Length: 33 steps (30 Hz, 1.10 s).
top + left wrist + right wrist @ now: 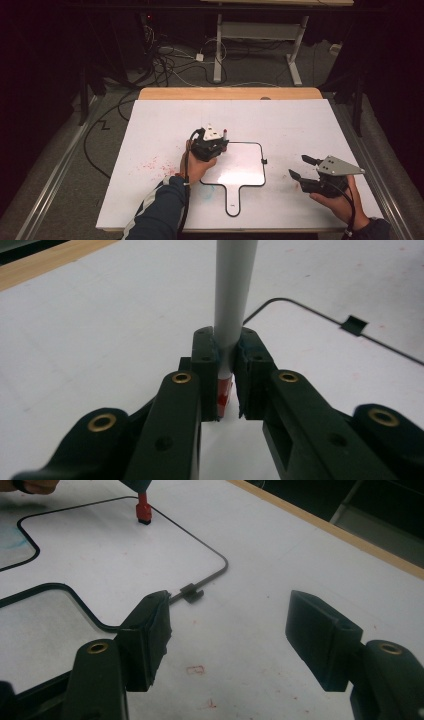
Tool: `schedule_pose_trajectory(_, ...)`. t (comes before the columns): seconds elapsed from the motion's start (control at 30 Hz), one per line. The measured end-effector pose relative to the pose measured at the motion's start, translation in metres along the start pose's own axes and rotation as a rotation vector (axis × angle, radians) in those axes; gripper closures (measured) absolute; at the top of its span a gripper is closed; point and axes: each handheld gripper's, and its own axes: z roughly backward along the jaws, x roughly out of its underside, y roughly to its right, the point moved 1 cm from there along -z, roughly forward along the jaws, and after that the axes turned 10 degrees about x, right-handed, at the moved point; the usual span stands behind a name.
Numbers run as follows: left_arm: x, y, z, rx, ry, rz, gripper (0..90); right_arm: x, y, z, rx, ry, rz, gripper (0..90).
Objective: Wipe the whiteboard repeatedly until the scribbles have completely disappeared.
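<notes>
**Marker held upright over a small whiteboard**

A grey-barrelled marker [234,295] with a red end stands upright between the closed jaws of the left tool [228,380], which clamps it near the red end. In the high view the marker [225,134] sits at the upper left corner of a paddle-shaped whiteboard [240,172] with a thin black rim and a short handle (the handle points toward the person). The right gripper view shows the marker's red tip [143,511] close to or on the board's surface, just inside the rim. The left tool [210,145] is gripped by a hand with a dark sleeve. The right tool [301,167] rests to the board's right, jaws wide apart and holding nothing. Everything lies on a white counter [165,125] with faint red smudges.
</notes>
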Motion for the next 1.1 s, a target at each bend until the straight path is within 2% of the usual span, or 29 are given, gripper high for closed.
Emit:
schedule_pose_trajectory(0.13, -0.005, 0.019, -0.013, 0.044, 0.005, -0.043, 78.6, 0.000, 0.000, 0.000, -0.002, 0.001, 0.000, 35.7)
schedule_pose_trajectory(0.23, -0.008, 0.028, -0.018, 0.038, -0.006, -0.090, 78.6, 0.001, 0.001, -0.001, -0.009, -0.002, -0.004, 35.7)
schedule_pose_trajectory(0.3, -0.008, 0.024, -0.017, 0.038, -0.006, -0.080, 78.7, 0.001, 0.001, -0.001, -0.005, -0.005, 0.001, 35.7)
schedule_pose_trajectory(0.4, -0.006, 0.014, -0.012, -0.006, -0.015, -0.075, 78.6, 0.001, 0.001, 0.000, 0.000, -0.002, -0.003, 35.7)
schedule_pose_trajectory(0.53, 0.000, 0.001, -0.003, -0.027, 0.005, -0.021, 78.7, 0.002, 0.002, 0.002, 0.002, -0.002, -0.004, 35.7)
schedule_pose_trajectory(0.63, -0.001, 0.003, -0.005, -0.041, 0.002, -0.040, 78.7, 0.001, 0.002, 0.002, 0.004, 0.000, -0.006, 35.7)
schedule_pose_trajectory(0.77, -0.010, 0.013, -0.021, -0.002, 0.010, -0.056, 78.7, 0.001, 0.001, 0.001, 0.002, -0.003, -0.005, 35.7)
schedule_pose_trajectory(0.93, -0.024, 0.039, -0.044, 0.071, -0.011, -0.102, 78.7, 0.001, 0.001, -0.001, -0.002, -0.005, -0.004, 35.7)
schedule_pose_trajectory(1.1, -0.029, 0.059, -0.054, 0.128, -0.017, -0.121, 78.7, 0.002, 0.003, 0.001, -0.001, -0.003, -0.006, 35.8)
